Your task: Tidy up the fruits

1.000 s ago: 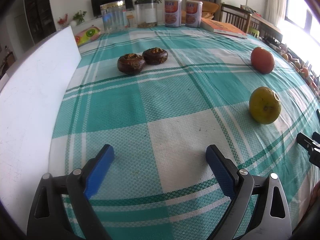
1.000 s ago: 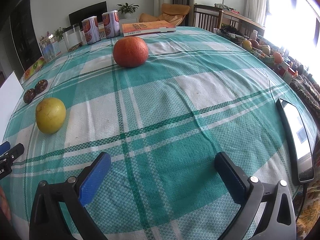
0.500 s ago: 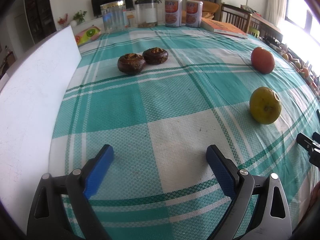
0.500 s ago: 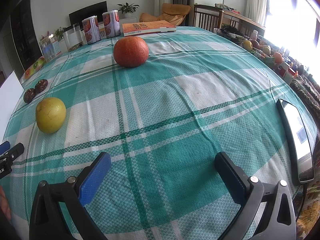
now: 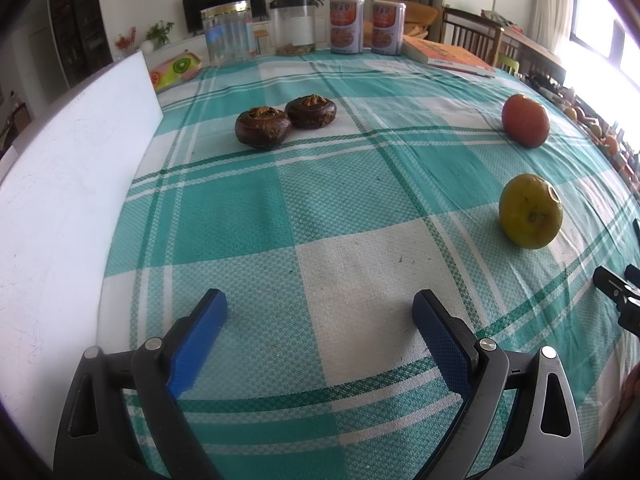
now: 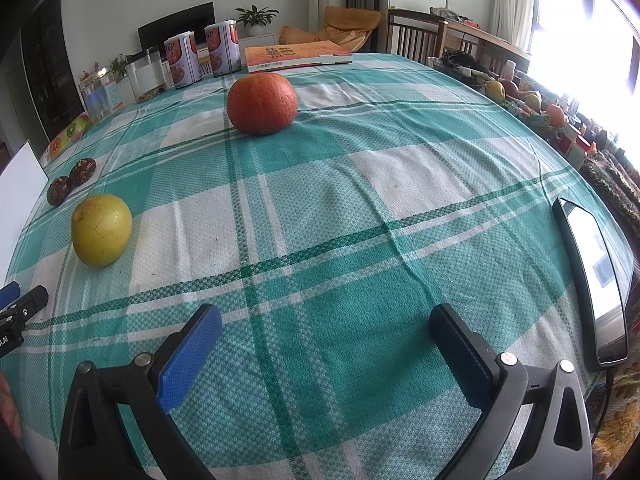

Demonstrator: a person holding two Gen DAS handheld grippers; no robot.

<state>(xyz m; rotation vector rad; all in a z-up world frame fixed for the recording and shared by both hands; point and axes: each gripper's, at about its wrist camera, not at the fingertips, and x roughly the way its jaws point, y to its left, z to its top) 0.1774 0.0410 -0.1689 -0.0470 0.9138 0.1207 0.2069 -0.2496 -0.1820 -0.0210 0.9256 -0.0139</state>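
Observation:
Two dark brown fruits lie side by side far ahead of my left gripper, which is open and empty above the checked tablecloth. A yellow fruit lies to its right and an orange-red fruit farther back. In the right wrist view my right gripper is open and empty; the orange-red fruit lies far ahead, the yellow fruit to the left, and the brown pair beyond it.
A white board runs along the table's left edge. Jars, two cans and an orange book stand at the far edge. A phone lies at the right edge, with clutter beyond.

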